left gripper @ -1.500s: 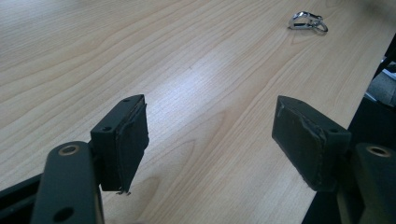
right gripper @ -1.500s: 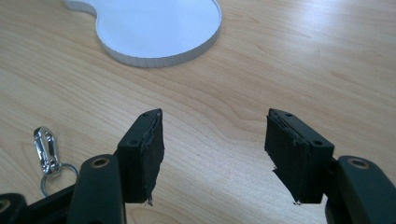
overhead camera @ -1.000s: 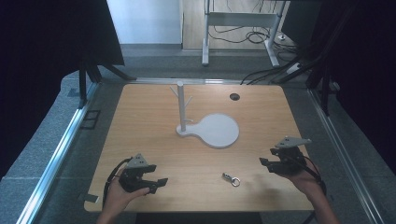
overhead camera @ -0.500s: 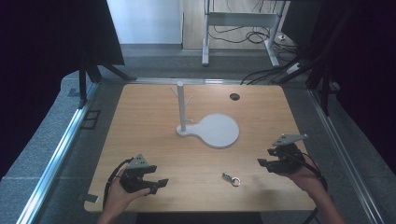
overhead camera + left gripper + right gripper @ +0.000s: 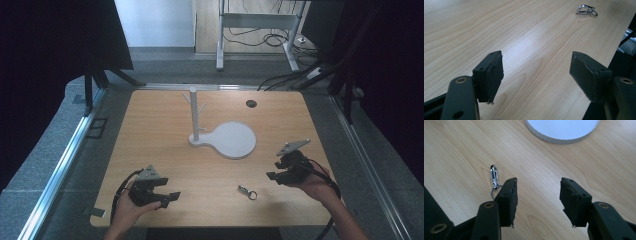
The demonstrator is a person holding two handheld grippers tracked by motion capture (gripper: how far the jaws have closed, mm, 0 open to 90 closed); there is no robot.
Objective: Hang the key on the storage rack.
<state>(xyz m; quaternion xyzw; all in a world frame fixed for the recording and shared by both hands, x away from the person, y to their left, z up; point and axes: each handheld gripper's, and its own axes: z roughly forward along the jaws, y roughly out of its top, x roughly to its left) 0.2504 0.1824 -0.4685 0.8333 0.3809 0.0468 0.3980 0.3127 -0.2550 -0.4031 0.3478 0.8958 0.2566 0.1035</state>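
Observation:
A small silver key clip with a ring (image 5: 247, 191) lies on the wooden table (image 5: 160, 150) near its front edge, between my two grippers. In the left gripper view the clip (image 5: 586, 10) sits far ahead at the top right. In the right gripper view the clip (image 5: 494, 177) lies just left of the left jaw. My left gripper (image 5: 170, 198) (image 5: 536, 75) is open and empty at the front left. My right gripper (image 5: 274, 176) (image 5: 538, 195) is open and empty at the front right. A white stand with a post and pegs (image 5: 194, 114) on a round base (image 5: 234, 140) (image 5: 561, 130) occupies the middle.
A small dark round hole (image 5: 251, 103) is set in the table near the back right. A metal rail (image 5: 60, 165) runs along the table's left side. Behind the table stand a white frame's legs (image 5: 220, 40) and loose cables (image 5: 260, 35) on the floor.
My right gripper has drifted slightly toward the front of the table. My left gripper has stayed about where it was. The clip has not moved.

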